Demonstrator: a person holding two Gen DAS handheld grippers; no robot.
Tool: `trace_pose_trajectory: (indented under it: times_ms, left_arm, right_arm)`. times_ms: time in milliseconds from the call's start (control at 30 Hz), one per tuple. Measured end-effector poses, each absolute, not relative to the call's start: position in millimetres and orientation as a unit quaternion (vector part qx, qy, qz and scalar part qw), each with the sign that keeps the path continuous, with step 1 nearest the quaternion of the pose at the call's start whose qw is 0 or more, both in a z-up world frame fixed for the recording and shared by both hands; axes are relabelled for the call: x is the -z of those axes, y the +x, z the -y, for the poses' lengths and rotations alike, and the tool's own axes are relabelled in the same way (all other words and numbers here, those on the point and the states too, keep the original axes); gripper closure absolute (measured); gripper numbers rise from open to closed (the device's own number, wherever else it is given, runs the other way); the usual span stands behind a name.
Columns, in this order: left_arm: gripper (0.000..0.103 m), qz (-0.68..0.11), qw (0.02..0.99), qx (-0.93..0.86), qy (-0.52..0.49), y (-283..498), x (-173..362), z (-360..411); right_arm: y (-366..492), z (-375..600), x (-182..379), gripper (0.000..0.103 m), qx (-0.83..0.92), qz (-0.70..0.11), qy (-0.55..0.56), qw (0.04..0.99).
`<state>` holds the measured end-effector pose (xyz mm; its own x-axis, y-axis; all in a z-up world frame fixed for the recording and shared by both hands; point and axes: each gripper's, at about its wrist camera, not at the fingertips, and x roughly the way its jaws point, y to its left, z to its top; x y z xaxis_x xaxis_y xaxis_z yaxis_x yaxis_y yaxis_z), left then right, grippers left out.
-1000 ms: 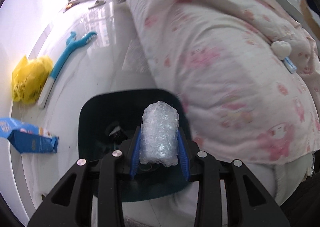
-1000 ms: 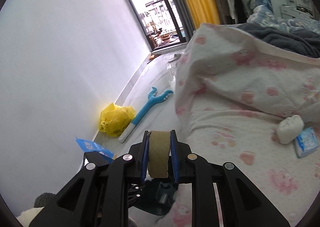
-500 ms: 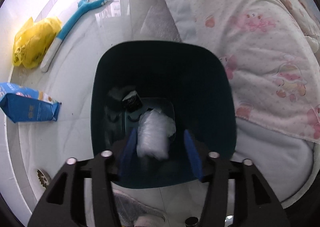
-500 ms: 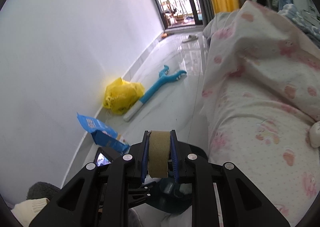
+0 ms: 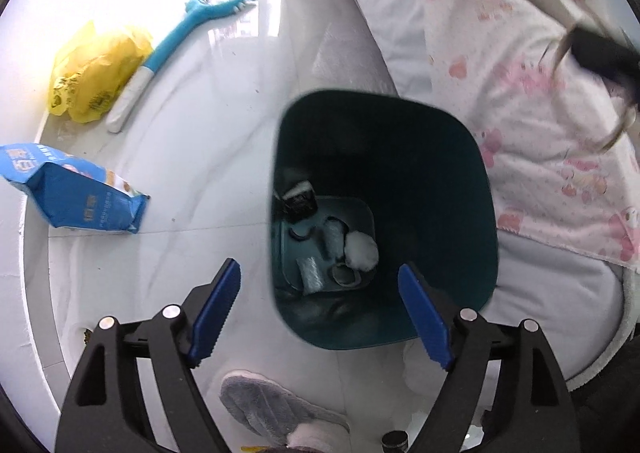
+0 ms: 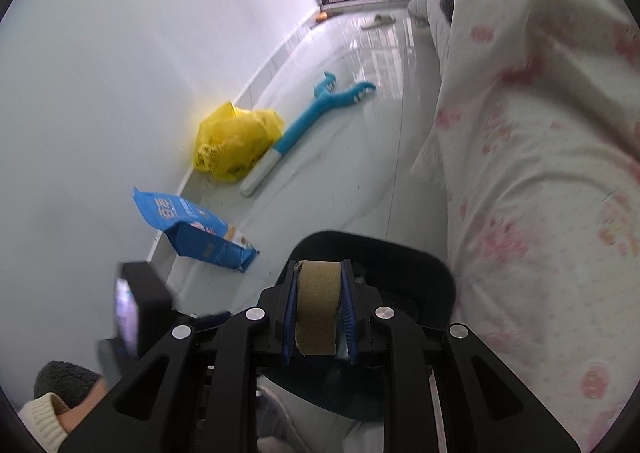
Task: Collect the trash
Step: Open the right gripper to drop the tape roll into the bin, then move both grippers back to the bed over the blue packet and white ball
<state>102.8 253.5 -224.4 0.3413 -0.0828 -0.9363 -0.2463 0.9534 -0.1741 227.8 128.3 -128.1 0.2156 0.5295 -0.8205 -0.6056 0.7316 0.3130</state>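
A dark teal trash bin (image 5: pixel 476 189) stands on the white floor beside the bed. My left gripper (image 5: pixel 320 309) is open and empty above the bin's near edge. The bubble wrap wad (image 5: pixel 361 249) lies at the bin's bottom, beside a small black box (image 5: pixel 299 200). My right gripper (image 6: pixel 318 309) is shut on a brown cardboard tube (image 6: pixel 318 305) and holds it above the bin (image 6: pixel 436 273). A blue snack bag (image 5: pixel 72 189) and a yellow plastic bag (image 5: pixel 94 71) lie on the floor by the wall.
A blue long-handled brush (image 5: pixel 176 41) lies on the floor past the yellow bag. The bed with a pink-patterned quilt (image 5: pixel 540 93) fills the right. A grey slipper (image 5: pixel 272 409) is below the left gripper. The white wall (image 6: pixel 120 73) runs along the left.
My left gripper opened and the bubble wrap dropped to the bin's bottom. My right gripper moved down and over the bin with the cardboard tube still held.
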Motion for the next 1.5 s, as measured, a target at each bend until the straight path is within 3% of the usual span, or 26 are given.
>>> trace_pose_trajectory:
  times_ms: [600, 1100, 1267, 1400, 1500]
  left_arm:
    - [0.018, -0.403, 0.905, -0.084, -0.108, 66.2, 125.9, -283.0]
    - [0.035, -0.298, 0.951, -0.066, -0.056, 47.7, 45.1, -264.7]
    - [0.038, -0.27, 0.96, -0.058, -0.053, 46.4, 24.4, -257.6]
    - [0.038, -0.255, 0.964, -0.052, -0.05, 46.5, 11.6, -250.2]
    - [0.038, -0.247, 0.967, -0.05, -0.045, 46.3, 5.6, -243.5]
  right_arm:
    - [229.5, -160.5, 209.8, 0.083, -0.3, -0.591, -0.091, 0.743]
    - [232.3, -155.2, 258.0, 0.081, -0.265, -0.622, -0.152, 0.721]
    - [228.0, -151.1, 263.6, 0.061, -0.262, -0.623, -0.169, 0.718]
    - [223.6, -150.5, 253.5, 0.057, -0.264, -0.607, -0.195, 0.724]
    - [219.2, -151.9, 227.3, 0.047, -0.284, -0.575, -0.194, 0.742]
